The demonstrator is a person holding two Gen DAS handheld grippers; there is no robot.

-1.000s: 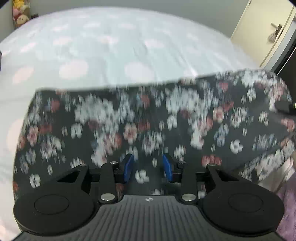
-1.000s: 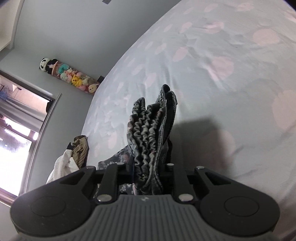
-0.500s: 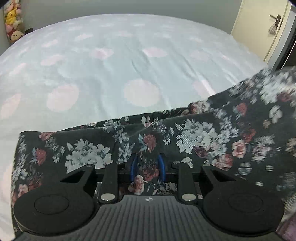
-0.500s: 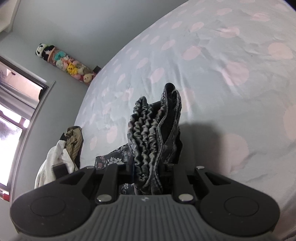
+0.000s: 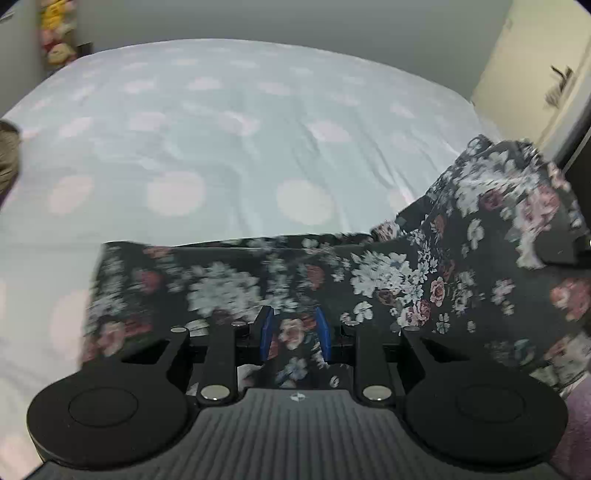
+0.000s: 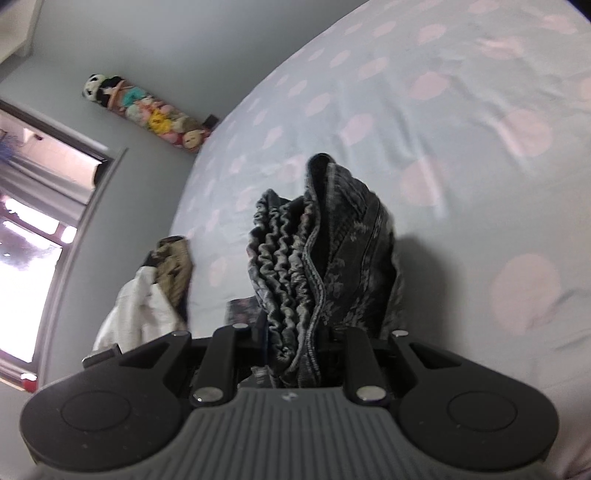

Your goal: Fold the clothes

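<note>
Left view, left to right: plush toys (image 5: pixel 59 33) on the far wall, dotted bedsheet (image 5: pixel 221 122) across the frame, brown cloth (image 5: pixel 8 155) at the left edge. The floral garment (image 5: pixel 388 273) lies low across the sheet, rising at the right toward the other hand. The left gripper (image 5: pixel 294 334) has its blue pads (image 5: pixel 265 332) apart with floral cloth between them. Half a second ago the pads were closer, pinched on a fold; a second ago they were wide. So it closed, then loosened. Fabric near it is motion-blurred, so it's likely slipping or being dragged.

Right view, left to right: window (image 6: pixel 29 240), plush toys (image 6: pixel 147 110) on the wall, pile of white and tan clothes (image 6: pixel 147 295) at the bed edge, then the garment's gathered waistband (image 6: pixel 306 266) standing up bunched out of the right gripper (image 6: pixel 299 354). The fingers are hidden by cloth, but the bunch sits tight between them, so it reads as clamped on the garment. Same hold as in both earlier frames; only the camera angle shifted a bit.

Judgement: the right hand holds the waistband end raised while the left has let go or is regripping the lower part. The fold isn't laid yet, and no neat crease is visible. Next, the left probably needs a fresh pinch on the hem side before the right lowers its end over.
</note>
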